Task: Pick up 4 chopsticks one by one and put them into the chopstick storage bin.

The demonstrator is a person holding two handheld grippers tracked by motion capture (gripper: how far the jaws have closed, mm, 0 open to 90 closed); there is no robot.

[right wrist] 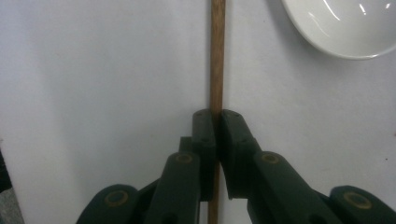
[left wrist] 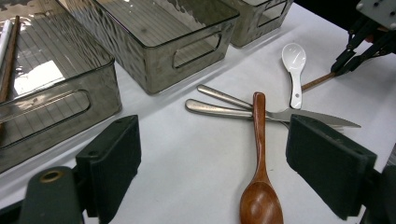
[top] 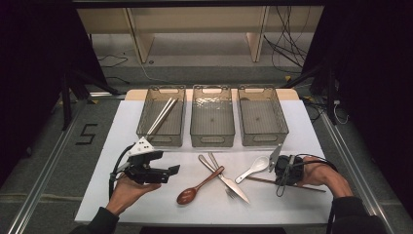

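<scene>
White table; right claw hides pinched wooden chopstick's middle

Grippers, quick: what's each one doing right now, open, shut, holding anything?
Left gripper: open, holding nothing.
Right gripper: shut on the wooden chopstick, which lies on the table.

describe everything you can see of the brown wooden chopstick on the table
The wooden chopstick is a thin, straight, brown stick with a plain wood look. It lies flat on the white table, near the person's side at the right, just beside the white ceramic spoon without visibly touching it. The right tongs are shut on it, a black pad on each side, partway along its length.
</scene>
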